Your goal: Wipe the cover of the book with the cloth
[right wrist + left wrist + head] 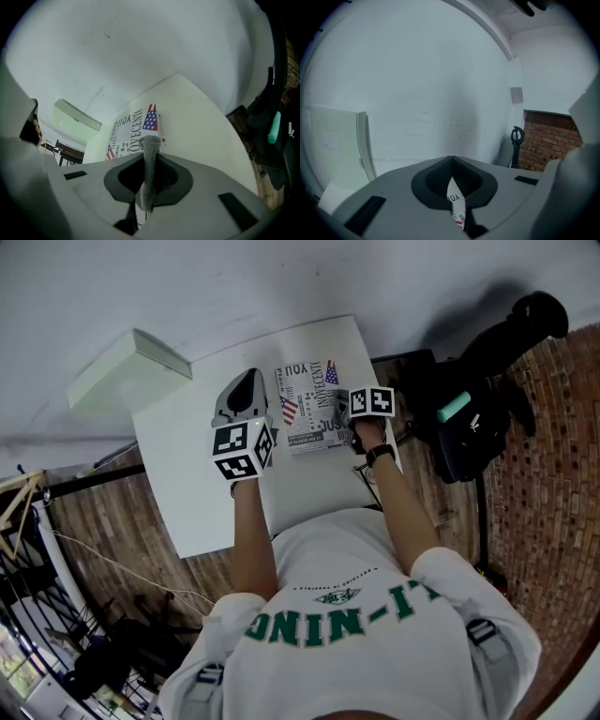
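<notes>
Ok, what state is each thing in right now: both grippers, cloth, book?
left gripper: shut on the book's left edge.
right gripper: shut on the cloth.
cloth: grey, bunched, pinched between the right jaws.
book: lying cover up on the white table, one edge clamped.

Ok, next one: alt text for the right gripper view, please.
The right tool is shut on a strip of grey knitted cloth that stands up between its jaws. Beyond it a book with a flag-and-lettering cover lies flat on a white table, a pale green box to the left.
</notes>
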Motion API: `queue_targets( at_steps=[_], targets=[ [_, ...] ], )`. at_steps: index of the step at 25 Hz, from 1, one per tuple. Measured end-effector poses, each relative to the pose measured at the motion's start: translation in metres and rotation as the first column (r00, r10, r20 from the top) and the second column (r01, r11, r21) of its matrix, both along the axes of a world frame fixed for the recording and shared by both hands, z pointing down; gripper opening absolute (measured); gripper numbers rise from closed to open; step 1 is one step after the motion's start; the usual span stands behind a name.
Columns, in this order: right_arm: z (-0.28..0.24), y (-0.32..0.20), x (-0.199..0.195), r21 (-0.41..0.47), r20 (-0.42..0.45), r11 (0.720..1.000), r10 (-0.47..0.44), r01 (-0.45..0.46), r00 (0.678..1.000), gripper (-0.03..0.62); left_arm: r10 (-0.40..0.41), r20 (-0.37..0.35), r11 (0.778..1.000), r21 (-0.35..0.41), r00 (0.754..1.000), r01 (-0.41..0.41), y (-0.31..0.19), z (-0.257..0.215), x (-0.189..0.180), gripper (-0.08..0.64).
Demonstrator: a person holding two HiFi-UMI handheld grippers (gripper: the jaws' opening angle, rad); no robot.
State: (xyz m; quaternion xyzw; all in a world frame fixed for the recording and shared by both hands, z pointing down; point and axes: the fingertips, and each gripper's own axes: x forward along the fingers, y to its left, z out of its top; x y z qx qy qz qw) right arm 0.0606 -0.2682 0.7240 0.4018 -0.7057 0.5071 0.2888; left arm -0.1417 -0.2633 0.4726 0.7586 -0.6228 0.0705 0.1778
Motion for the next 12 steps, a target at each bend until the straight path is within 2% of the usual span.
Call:
queue_targets(
  at_steps=[3, 5, 9, 12],
  targets=[
    [-0.001, 0.0, 0.002, 0.003, -0.017, 1.0, -0.005, 0.005, 1.0, 0.032, 0.014, 0.009, 1.0, 0.008, 1.0, -0.014, 0.003, -0.005, 0.006, 0.008],
    [-0.004, 0.003, -0.013, 0.001, 0.002, 0.999, -0.037, 0.037, 0.999, 0.032, 0.011, 0.018, 1.0, 0.011, 1.0, -0.011, 0.007, -0.007, 0.003, 0.008],
    [-0.015, 0.03, -0.085, 0.004, 0.102, 0.984, -0.176, 0.177, 0.979, 0.032, -0.015, 0.025, 1.0, 0.007, 1.0, 0.015, 0.014, -0.008, -0.008, 0.008],
    [-0.013, 0.052, -0.136, -0.001, 0.126, 0.959, -0.28, 0.283, 0.952, 0.032, -0.032, 0.033, 0.999, 0.01, 0.999, 0.031, 0.017, -0.012, -0.015, 0.008]
  ],
)
